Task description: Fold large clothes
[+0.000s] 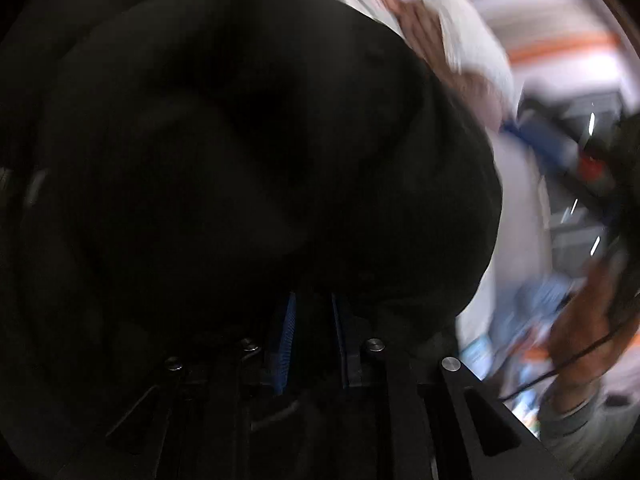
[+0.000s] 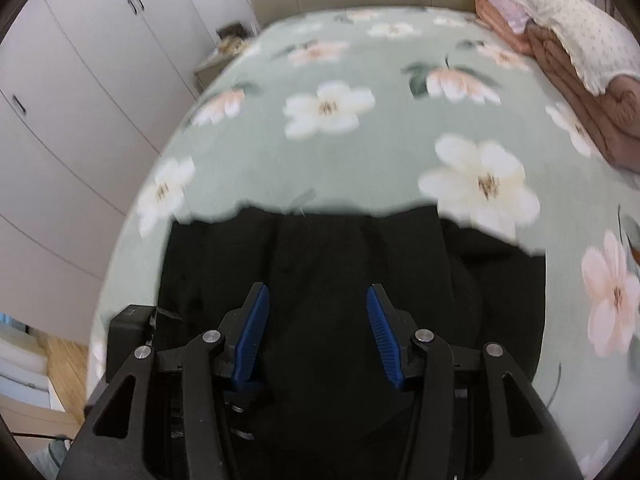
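While my left gripper (image 1: 312,320) pinches a bunch of the black garment (image 2: 352,280) between near-closed fingers, my right gripper (image 2: 316,312) hangs over it with fingers spread, holding nothing. The garment lies on the bed (image 2: 360,152), mid-fold I judge. Next, my right needs an edge to grasp.

Black garment (image 2: 352,264); green bedspread (image 2: 360,160), white-pink flowers; blue fingers (image 2: 252,336).
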Demonstrator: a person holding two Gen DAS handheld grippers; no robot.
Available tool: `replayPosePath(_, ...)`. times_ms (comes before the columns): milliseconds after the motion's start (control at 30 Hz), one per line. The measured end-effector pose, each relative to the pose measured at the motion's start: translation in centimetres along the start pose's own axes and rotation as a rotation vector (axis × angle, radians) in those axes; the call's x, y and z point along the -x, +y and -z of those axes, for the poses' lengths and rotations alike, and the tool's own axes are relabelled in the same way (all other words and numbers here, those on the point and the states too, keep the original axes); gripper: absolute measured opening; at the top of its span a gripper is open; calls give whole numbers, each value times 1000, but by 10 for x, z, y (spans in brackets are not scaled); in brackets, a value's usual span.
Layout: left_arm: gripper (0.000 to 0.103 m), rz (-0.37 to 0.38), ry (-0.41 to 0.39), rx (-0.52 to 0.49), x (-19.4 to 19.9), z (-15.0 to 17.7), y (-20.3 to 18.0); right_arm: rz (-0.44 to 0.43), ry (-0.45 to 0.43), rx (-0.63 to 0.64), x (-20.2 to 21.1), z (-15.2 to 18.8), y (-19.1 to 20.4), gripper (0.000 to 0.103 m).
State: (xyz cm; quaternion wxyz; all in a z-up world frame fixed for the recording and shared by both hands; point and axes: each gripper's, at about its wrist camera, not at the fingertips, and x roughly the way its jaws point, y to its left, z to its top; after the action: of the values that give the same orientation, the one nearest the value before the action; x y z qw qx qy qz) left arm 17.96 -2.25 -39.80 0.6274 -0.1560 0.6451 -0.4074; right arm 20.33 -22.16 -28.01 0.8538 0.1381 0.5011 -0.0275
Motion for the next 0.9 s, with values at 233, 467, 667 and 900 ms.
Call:
replayPosePath(233,18,-125,-128,-55,51,4,-32,82,113,35,-37,58,5,54)
replayPosePath(467,21,-206,-181,-170,68,-12,-71,62,164,-72,-72,97,-16,54)
replayPosePath(667,21,-286,-28,-144,41,13,-51,29,92,-72,-16,100,-20,54)
replayPosePath(900,21,-316,27,-56,3,2,-21,42,173,-63,-70,112,-27,54)
